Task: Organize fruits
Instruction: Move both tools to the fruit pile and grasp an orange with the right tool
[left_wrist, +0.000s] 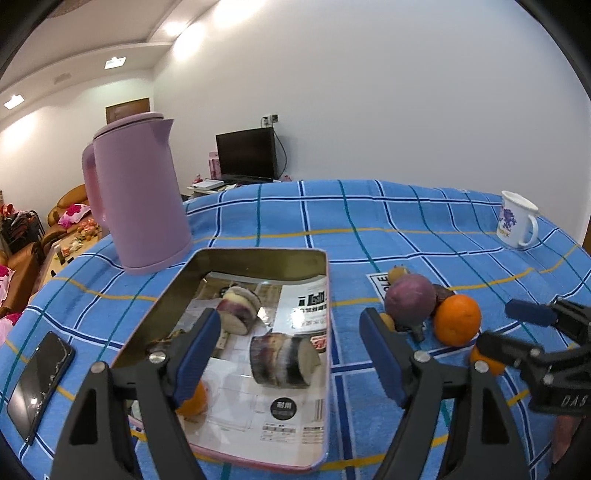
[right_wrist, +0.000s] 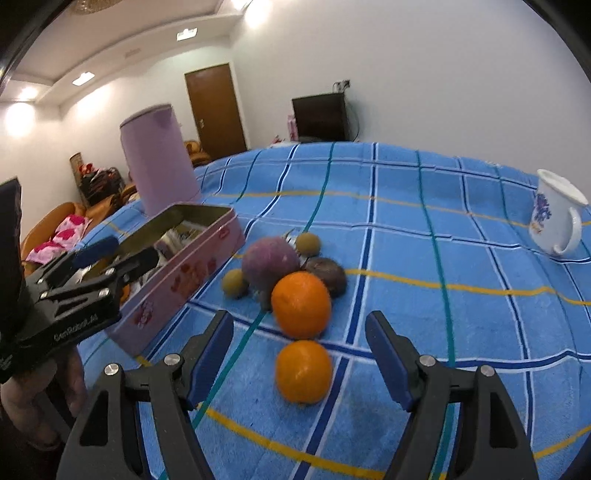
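Note:
An open pink tin (left_wrist: 327, 295), lined with printed paper, holds two striped purple-and-white chunks (left_wrist: 284, 360) and an orange (left_wrist: 194, 400) half hidden behind my left finger. My left gripper (left_wrist: 290, 325) hangs open above the tin, holding nothing. Right of the tin (right_wrist: 177, 280) lies a fruit cluster: a purple fruit (right_wrist: 269, 264), a dark fruit (right_wrist: 328, 275), two small yellowish fruits (right_wrist: 234, 282) and a far orange (right_wrist: 301, 304). A near orange (right_wrist: 303, 371) lies between my right gripper's (right_wrist: 300, 325) open fingers, clear of both pads.
A pink kettle (left_wrist: 138, 199) stands behind the tin. There is a white mug (right_wrist: 557, 218) at the far right and a phone (left_wrist: 38, 380) at the left edge of the blue checked cloth (right_wrist: 424, 258). My left gripper (right_wrist: 118, 253) shows over the tin in the right wrist view.

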